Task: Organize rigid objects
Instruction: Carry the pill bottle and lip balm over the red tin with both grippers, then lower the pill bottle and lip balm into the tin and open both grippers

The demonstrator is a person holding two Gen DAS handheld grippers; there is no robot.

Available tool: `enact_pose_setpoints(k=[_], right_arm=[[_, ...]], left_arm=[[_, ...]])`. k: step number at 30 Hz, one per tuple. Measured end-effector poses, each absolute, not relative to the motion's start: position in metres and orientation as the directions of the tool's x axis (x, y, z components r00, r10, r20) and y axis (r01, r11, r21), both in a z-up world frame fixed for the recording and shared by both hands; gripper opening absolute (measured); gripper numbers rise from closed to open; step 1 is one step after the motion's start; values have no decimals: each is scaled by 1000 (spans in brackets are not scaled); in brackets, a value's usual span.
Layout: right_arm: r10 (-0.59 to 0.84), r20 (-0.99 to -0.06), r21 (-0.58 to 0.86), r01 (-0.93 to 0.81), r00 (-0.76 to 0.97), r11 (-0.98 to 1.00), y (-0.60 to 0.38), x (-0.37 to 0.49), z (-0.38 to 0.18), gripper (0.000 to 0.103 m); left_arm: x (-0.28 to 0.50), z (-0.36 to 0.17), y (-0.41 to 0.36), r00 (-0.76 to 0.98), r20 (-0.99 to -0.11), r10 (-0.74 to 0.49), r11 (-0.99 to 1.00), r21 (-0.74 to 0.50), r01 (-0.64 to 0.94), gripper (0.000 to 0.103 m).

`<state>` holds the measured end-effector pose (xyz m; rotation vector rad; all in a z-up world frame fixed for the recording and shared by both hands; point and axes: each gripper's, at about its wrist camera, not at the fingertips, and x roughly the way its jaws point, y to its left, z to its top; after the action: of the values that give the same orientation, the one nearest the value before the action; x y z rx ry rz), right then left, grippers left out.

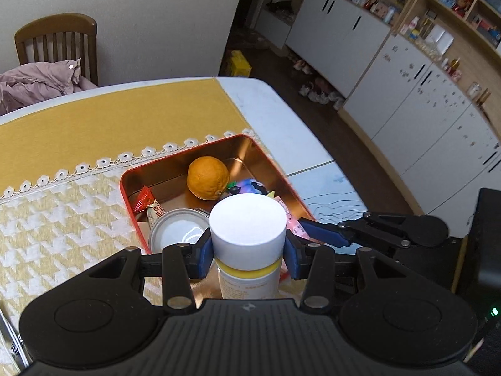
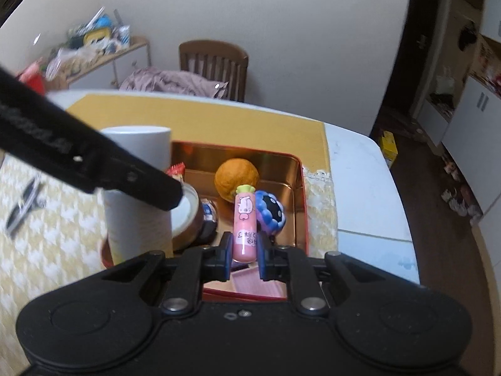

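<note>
My left gripper is shut on a white-capped bottle with a yellow band, held upright over the near end of a red tin with a copper inside. My right gripper is shut on a pink cartoon tube, held over the same tin. In the tin lie an orange, a blue plush toy, a red wrapper and a round white-lidded jar. The bottle stands left of the tube, with the left gripper's black body across it.
The tin sits on a yellow houndstooth cloth on a white table. A black tool lies on the cloth at left. A wooden chair with pink fabric stands behind the table. White cabinets line the right.
</note>
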<state>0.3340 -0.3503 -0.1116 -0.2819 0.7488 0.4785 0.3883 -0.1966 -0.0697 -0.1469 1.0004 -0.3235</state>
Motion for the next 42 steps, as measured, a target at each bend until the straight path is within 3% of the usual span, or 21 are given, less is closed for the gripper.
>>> enact_pose_setpoints(k=[12, 25, 38, 42], right_arm=[[345, -760, -109, -631, 551, 768, -342, 351, -132, 15], [345, -786, -79, -637, 513, 767, -340, 361, -148, 15], [386, -778, 8, -607, 496, 795, -356, 358, -139, 33], [398, -768, 38, -584, 502, 811, -363, 357, -133, 38]], left_arm=[[432, -105, -204, 439, -851, -288, 957, -270, 106, 44], [460, -122, -217, 431, -868, -246, 969, -233, 84, 44], [464, -125, -224, 433, -868, -243, 970, -228, 86, 44], [457, -120, -222, 449, -856, -256, 966, -244, 84, 54]])
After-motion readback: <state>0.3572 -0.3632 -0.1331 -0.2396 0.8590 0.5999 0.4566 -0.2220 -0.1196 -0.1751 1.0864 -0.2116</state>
